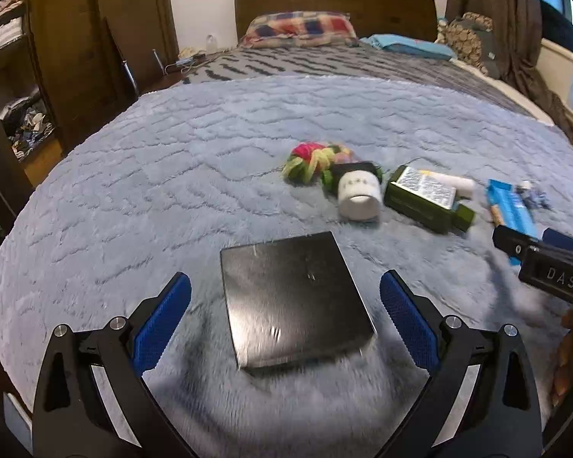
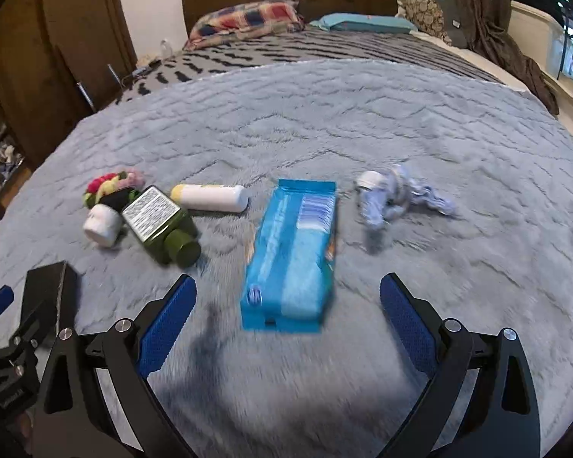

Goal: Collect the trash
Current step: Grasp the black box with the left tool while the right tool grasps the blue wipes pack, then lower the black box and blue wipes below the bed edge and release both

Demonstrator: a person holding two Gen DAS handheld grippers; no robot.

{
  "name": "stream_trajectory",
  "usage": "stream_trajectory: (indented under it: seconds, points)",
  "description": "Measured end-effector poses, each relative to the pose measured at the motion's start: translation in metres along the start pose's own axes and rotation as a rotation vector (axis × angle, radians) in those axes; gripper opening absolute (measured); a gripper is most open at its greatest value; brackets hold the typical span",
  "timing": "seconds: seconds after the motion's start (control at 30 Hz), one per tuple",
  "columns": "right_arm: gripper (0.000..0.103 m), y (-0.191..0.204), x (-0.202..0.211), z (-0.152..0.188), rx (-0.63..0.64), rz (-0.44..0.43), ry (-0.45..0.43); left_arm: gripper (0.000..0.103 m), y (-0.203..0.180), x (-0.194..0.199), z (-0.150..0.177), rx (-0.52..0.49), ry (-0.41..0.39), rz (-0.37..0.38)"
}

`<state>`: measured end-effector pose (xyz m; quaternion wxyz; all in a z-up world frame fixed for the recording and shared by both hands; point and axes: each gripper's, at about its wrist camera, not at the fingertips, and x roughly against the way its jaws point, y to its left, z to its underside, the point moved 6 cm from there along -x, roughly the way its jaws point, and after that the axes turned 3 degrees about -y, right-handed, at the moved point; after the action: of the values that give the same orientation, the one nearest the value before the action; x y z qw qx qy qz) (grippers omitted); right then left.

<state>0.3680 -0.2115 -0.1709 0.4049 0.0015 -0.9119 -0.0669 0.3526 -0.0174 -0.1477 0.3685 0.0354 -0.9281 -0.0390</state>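
Observation:
On the blue-grey fluffy blanket (image 1: 172,175) lies a flat black box (image 1: 294,297), right between the wide-apart fingers of my left gripper (image 1: 285,290), which is open and not touching it. Beyond it lie a small white pot of fake flowers (image 1: 359,191), a green bottle (image 1: 424,198) and a white tube (image 2: 214,198). My right gripper (image 2: 288,294) is open above the near end of a blue packet (image 2: 294,252). A crumpled pale blue wrapper (image 2: 397,194) lies to the packet's right. The right gripper (image 1: 546,263) shows at the left view's right edge.
The bed runs back to a wooden headboard (image 1: 336,4) with a checked pillow (image 1: 298,30) and a blue pillow (image 2: 366,23). Wooden wardrobes (image 1: 76,38) stand on the left, curtains (image 2: 489,19) and a window on the right.

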Motion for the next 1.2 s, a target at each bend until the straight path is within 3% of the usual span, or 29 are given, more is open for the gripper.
stream_trajectory:
  seconds: [0.13,0.2,0.27,0.37,0.43,0.63,0.9,1.2]
  points:
    - [0.095,-0.003,-0.018,-0.003,-0.028,0.02,0.04,0.094,0.001,-0.023,0.004,0.005,0.056,-0.029]
    - [0.085,-0.008,-0.019,-0.003,-0.039,0.041,0.036,0.094,0.001,-0.033,0.007,0.016,0.088,-0.024]
    - [0.068,-0.011,-0.017,-0.003,-0.05,0.052,0.022,0.094,0.002,-0.037,0.01,0.024,0.096,-0.01]
    - [0.049,-0.017,-0.012,-0.001,-0.072,0.059,0.004,0.077,0.004,-0.031,0.01,0.034,0.068,-0.007]
    - [0.044,-0.02,-0.009,0.001,-0.079,0.042,0.002,0.076,0.005,-0.025,0.013,0.028,0.059,0.004]
    - [0.043,-0.018,0.013,0.016,-0.046,0.001,-0.006,0.074,0.007,0.001,0.032,0.004,0.036,0.06]
    - [0.043,-0.008,0.068,0.072,0.045,-0.055,-0.052,0.074,-0.006,0.05,0.073,-0.024,0.001,0.162]
    - [0.043,-0.009,0.146,0.131,0.054,-0.147,-0.101,0.074,-0.024,0.11,0.119,-0.045,-0.045,0.247]
